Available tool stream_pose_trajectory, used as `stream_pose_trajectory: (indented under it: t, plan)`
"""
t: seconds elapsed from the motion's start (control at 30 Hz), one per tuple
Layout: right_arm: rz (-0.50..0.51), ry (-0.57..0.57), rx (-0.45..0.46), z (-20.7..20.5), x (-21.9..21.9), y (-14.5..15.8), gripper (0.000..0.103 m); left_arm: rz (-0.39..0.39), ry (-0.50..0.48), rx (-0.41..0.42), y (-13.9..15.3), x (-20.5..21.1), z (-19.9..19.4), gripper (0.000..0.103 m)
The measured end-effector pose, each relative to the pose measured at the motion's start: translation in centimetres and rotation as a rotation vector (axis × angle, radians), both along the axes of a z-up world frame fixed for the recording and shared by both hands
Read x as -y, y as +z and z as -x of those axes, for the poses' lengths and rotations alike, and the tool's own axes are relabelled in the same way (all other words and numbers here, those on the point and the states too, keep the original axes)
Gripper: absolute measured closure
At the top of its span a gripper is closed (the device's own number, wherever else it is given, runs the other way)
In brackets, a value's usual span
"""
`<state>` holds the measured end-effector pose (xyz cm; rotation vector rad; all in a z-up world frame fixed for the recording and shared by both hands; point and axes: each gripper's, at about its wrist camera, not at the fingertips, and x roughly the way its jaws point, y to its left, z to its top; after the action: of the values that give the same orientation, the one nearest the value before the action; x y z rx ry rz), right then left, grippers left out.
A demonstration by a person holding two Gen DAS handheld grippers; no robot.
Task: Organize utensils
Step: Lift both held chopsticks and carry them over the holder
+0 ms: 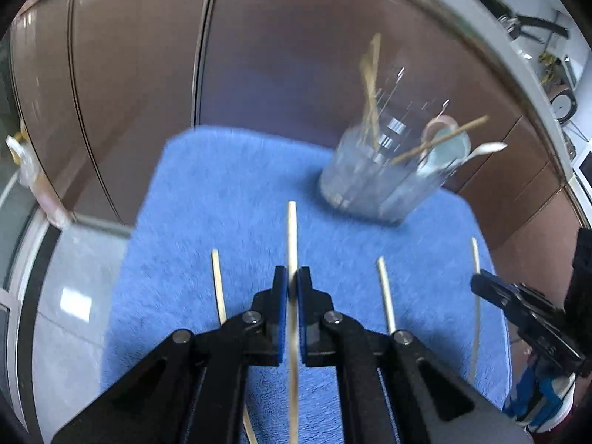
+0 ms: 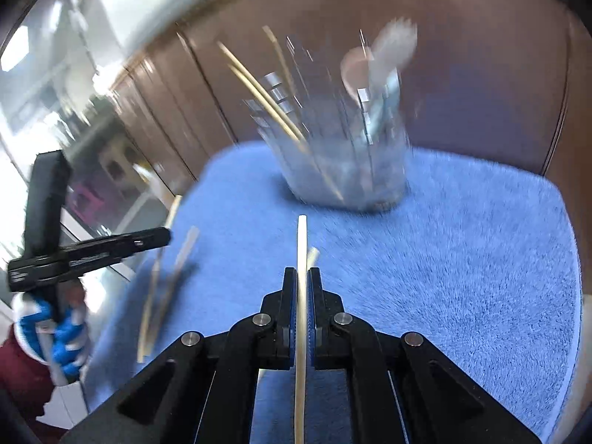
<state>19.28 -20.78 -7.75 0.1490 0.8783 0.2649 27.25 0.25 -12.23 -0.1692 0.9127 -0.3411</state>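
My left gripper (image 1: 292, 275) is shut on a pale chopstick (image 1: 292, 233) that points ahead over the blue towel (image 1: 229, 185). My right gripper (image 2: 302, 275) is shut on another pale chopstick (image 2: 302, 244). A clear glass holder (image 1: 373, 177) stands at the far side of the towel with chopsticks and spoons in it; it also shows in the right wrist view (image 2: 344, 162), blurred. Loose chopsticks (image 1: 218, 288) lie on the towel beside my left gripper. The right gripper shows at the left view's right edge (image 1: 481, 285), the left gripper at the right view's left edge (image 2: 162, 235).
Brown cabinet panels (image 1: 296, 55) rise behind the towel. Tiled floor (image 1: 74, 296) lies to the left below the towel's edge. More loose chopsticks (image 2: 177, 262) lie near the towel's left edge in the right wrist view. A gloved hand (image 2: 55, 333) holds the left gripper.
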Motion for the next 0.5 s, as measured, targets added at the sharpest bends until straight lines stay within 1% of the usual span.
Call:
stream_pose_trajectory:
  t: [0.07,0.17,0.27,0.33,0.4,0.5]
  plan:
    - [-0.017,0.006,0.071,1.6,0.0,1.8,0.098,0.028,0.005,0.063,2.3,0.1,0.5,0.099]
    - [-0.025,0.015,0.207,3.0,-0.1,5.6,0.098,0.098,0.011,0.197,7.2,0.0,0.8,0.099]
    - [-0.022,0.008,0.401,3.0,-0.4,10.7,0.098,0.173,0.029,0.323,11.7,-0.3,0.6,0.099]
    - [-0.023,-0.005,0.518,2.5,-0.7,13.3,0.098,0.203,0.049,0.399,14.2,0.1,0.0,0.099]
    - [-0.034,-0.020,0.636,1.9,-0.9,15.7,0.098,0.227,0.060,0.451,15.7,0.8,-1.0,0.099]
    - [-0.048,-0.043,0.764,0.3,-1.1,17.7,0.098,0.255,0.080,0.534,17.0,1.8,-3.0,0.099]
